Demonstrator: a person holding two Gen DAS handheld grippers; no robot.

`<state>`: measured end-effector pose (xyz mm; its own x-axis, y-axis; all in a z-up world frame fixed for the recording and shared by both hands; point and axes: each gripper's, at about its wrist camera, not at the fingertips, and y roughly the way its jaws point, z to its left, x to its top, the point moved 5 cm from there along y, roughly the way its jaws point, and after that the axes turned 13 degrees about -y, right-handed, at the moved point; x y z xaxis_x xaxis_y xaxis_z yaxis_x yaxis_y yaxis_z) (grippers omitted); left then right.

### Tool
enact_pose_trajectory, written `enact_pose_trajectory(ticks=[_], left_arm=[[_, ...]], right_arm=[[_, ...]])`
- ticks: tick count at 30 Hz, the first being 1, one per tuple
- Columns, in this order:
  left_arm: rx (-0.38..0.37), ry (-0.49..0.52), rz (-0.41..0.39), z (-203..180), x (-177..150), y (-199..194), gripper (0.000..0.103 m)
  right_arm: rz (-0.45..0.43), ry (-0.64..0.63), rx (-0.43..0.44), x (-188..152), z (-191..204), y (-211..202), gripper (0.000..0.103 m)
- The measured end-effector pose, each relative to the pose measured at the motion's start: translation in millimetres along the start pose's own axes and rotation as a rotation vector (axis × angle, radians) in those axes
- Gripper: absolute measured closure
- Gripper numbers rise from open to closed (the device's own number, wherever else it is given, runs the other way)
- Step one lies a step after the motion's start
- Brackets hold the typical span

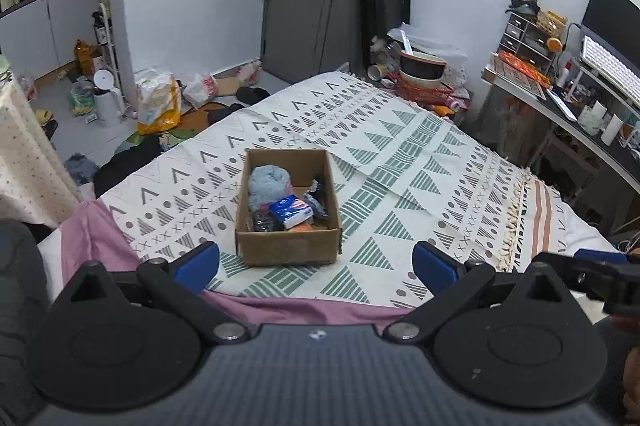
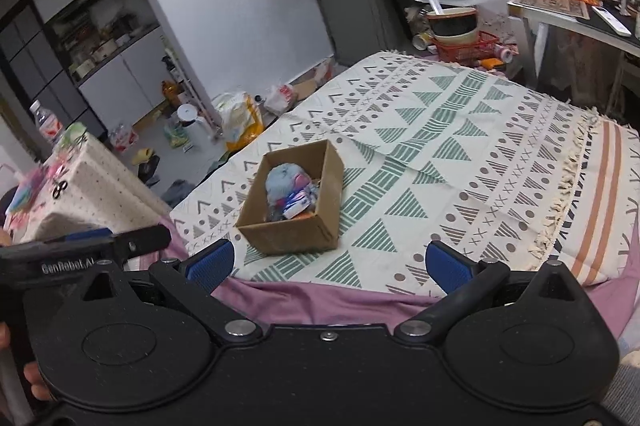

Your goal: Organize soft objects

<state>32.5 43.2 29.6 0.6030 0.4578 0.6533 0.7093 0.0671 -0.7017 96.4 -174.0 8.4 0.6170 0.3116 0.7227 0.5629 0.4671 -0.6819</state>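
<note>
A brown cardboard box (image 1: 288, 248) (image 2: 294, 236) stands on the patterned bedspread (image 1: 400, 162) (image 2: 460, 154). Inside it lie a fluffy light-blue soft item (image 1: 267, 182) (image 2: 285, 178), a blue tissue pack (image 1: 290, 211) (image 2: 296, 202), dark fabric pieces (image 1: 318, 196) and something orange (image 1: 306, 227). My left gripper (image 1: 316, 262) is open, held back from the box's near side, with nothing between its blue pads. My right gripper (image 2: 328, 262) is also open and empty, just short of the box. Each gripper shows at the edge of the other's view.
A purple sheet (image 1: 296, 306) (image 2: 320, 302) edges the bed in front. A cluttered floor with bags and a white kettle (image 1: 106, 98) lies left. A desk (image 1: 560, 106) with a keyboard stands right. A red basket with bowls (image 2: 460, 38) sits beyond the bed's far corner.
</note>
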Motion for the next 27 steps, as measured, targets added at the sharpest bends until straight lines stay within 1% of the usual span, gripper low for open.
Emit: enact_pose_trajectory(ticks=[6, 16, 27], left_arm=[[0.02, 0.036, -0.018, 9, -9, -13, 0.001], [0.017, 0.027, -0.038, 22, -18, -28, 0.001], [0.018, 0.026, -0.04, 23, -20, -30, 0.001]], right_arm=[[-0.025, 0.012, -0.002, -4, 5, -10, 0.0], [-0.033, -0.006, -0.004, -9, 16, -16, 0.0], [-0.04, -0.006, 0.001, -12, 18, -18, 0.0]])
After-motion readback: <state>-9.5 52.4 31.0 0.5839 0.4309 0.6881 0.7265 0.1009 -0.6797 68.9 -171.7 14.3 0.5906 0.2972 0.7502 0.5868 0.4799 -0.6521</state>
